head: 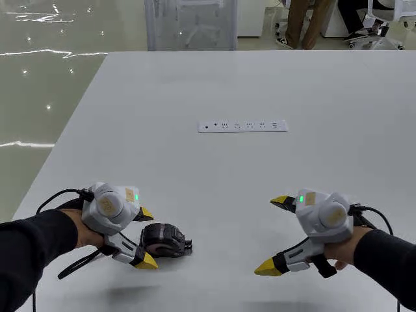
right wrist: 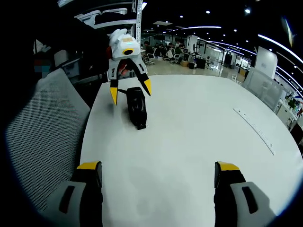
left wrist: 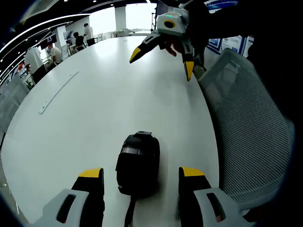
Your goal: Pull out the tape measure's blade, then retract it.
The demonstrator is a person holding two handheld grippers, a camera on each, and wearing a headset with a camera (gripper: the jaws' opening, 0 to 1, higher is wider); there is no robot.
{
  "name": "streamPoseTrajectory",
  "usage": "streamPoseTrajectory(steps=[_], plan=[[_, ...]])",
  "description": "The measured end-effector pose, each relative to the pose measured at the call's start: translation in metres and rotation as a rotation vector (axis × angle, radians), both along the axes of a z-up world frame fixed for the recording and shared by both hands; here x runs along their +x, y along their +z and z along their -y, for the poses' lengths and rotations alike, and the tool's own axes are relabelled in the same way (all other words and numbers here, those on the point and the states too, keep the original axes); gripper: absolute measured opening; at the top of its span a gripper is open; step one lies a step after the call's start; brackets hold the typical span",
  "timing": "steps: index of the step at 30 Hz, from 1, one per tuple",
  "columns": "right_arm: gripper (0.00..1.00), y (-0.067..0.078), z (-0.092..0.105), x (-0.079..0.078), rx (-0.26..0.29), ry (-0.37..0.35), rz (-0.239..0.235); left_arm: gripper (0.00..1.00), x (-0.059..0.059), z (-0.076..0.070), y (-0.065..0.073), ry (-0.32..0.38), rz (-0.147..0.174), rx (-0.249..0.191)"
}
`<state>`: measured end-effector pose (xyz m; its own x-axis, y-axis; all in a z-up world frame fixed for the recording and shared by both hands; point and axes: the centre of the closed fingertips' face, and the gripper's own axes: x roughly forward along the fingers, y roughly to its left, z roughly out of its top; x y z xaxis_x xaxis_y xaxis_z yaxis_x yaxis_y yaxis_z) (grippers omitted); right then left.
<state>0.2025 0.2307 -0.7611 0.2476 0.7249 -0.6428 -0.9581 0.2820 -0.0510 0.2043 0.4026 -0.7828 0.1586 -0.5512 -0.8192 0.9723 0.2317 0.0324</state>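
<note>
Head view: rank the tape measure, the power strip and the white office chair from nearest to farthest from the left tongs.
1. tape measure: between the open jaws of the left tongs, at the near left.
2. power strip: farther ahead, to the right, lying flat on the table.
3. office chair: beyond the table's far edge, at the far right.

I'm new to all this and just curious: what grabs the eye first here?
Two yellow-tipped grippers, hand-held near the front edge of a white table. The left gripper has its jaws open either side of a black tape measure, while the right gripper is open over bare tabletop. Farther back, a white power strip lies mid-table.
</note>
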Motion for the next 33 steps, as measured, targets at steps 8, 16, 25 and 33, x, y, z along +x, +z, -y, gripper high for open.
streamPoseTrajectory(steps=[8, 16, 25, 33], plan=[[0.83, -0.013, -0.047, 0.003, 0.002, 0.087, -0.015, 0.33, 0.003, 0.015, -0.006, -0.065, 0.05, 0.078], [0.72, -0.019, -0.086, 0.002, -0.006, 0.169, -0.017, 0.32, 0.002, 0.017, -0.007, -0.067, 0.033, 0.079], [0.53, -0.03, -0.109, 0.0, -0.032, 0.222, -0.04, 0.31, -0.001, 0.017, -0.008, -0.091, 0.039, 0.092], [0.37, -0.04, -0.125, -0.002, -0.049, 0.234, -0.068, 0.31, 0.0, 0.016, -0.009, -0.094, 0.022, 0.108]])
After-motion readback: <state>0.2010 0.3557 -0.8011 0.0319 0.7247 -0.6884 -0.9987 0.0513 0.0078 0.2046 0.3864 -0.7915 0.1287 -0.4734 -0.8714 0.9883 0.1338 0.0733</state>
